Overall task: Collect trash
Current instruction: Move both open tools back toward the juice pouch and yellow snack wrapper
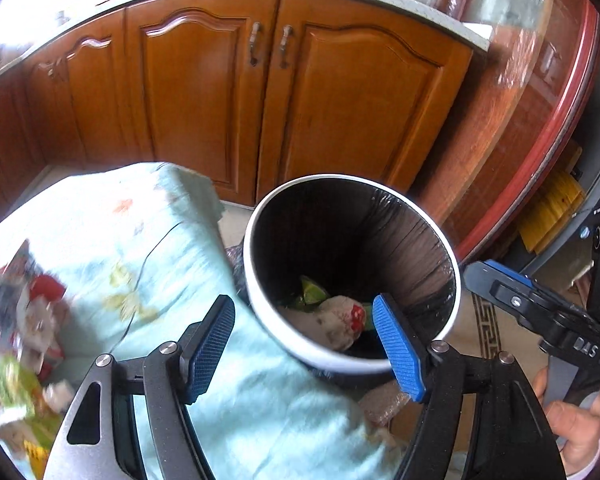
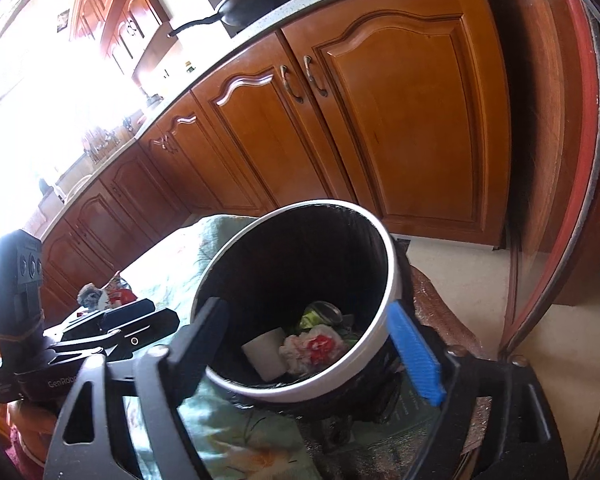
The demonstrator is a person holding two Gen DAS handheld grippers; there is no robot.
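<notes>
A white-rimmed bin lined with a black bag stands beside a table under a pale green cloth. Crumpled white-and-red paper and green scraps lie inside it. In the right wrist view the bin also holds a white cup and the paper. My left gripper is open and empty, just above the bin's near rim. My right gripper is open and empty over the bin's mouth. Several wrappers lie on the cloth at the left.
Wooden cabinets under a pale counter stand behind the bin. A round glass-topped table edge curves at the right. A black pan sits on the counter. The other gripper shows at the right of the left wrist view.
</notes>
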